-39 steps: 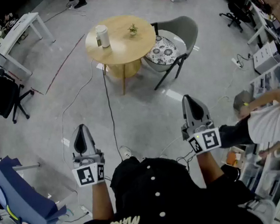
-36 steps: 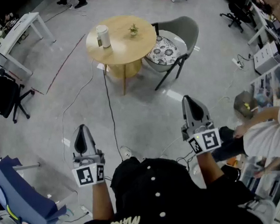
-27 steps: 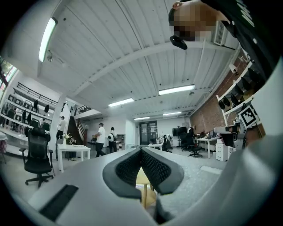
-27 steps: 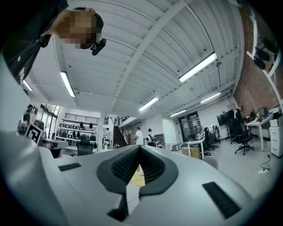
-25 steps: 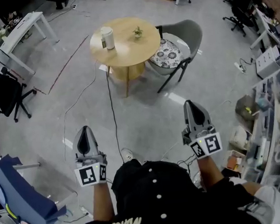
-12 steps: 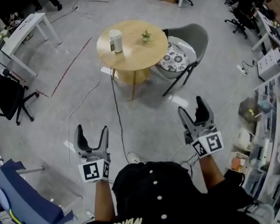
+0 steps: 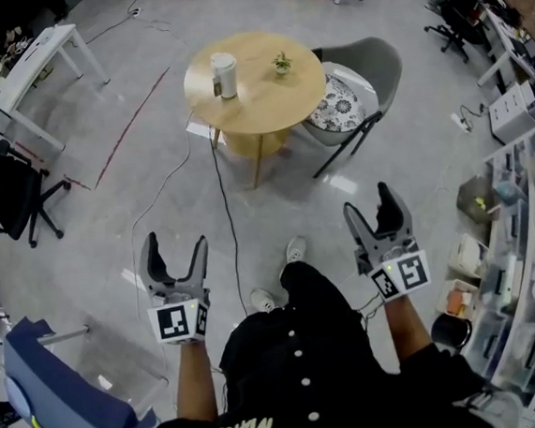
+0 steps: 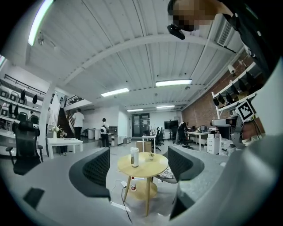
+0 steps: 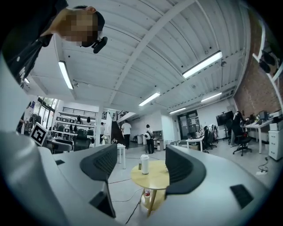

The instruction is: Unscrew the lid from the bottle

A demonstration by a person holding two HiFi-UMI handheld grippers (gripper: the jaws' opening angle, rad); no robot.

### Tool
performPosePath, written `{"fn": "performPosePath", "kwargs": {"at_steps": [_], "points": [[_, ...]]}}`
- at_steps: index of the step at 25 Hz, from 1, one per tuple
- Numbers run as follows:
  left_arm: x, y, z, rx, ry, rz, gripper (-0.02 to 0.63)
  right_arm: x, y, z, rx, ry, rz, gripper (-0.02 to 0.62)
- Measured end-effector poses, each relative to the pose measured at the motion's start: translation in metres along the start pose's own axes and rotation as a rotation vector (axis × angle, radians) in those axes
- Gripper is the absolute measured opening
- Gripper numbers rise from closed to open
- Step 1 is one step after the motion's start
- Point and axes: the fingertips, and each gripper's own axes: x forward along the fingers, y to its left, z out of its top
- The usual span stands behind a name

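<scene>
The bottle (image 7: 224, 74) is a tall pale cylinder with a white lid, standing upright on a round wooden table (image 7: 261, 101) several steps ahead of me. It also shows far off between the jaws in the left gripper view as the bottle (image 8: 134, 156) and in the right gripper view as the bottle (image 9: 144, 164). My left gripper (image 7: 175, 245) is held low at my left, open and empty. My right gripper (image 7: 368, 203) is held at my right, also open and empty. Both point toward the table.
A small potted plant (image 7: 281, 63) shares the table. A grey chair (image 7: 367, 76) with a patterned cushion stands right of it. A black cable (image 7: 223, 194) runs across the floor. A white desk (image 7: 35, 52), a black office chair (image 7: 6, 186) and shelves (image 7: 533, 230) line the sides.
Both grippers went from shut to open. I have stepped toward the table, one shoe now showing ahead. The person crouching at the right has left the view.
</scene>
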Motion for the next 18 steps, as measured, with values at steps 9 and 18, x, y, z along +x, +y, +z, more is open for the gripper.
{"fn": "performPosePath", "kwargs": {"at_steps": [9, 18], "points": [[0.074, 0.027, -0.001, -0.005, -0.008, 0.027, 0.394, 0.084, -0.04, -0.012, 0.007, -0.003, 0.008, 0.351], [0.2, 0.044, 0.015, 0.016, -0.018, 0.031, 0.394, 0.205, -0.105, -0.008, -0.008, 0.002, 0.047, 0.353]]}}
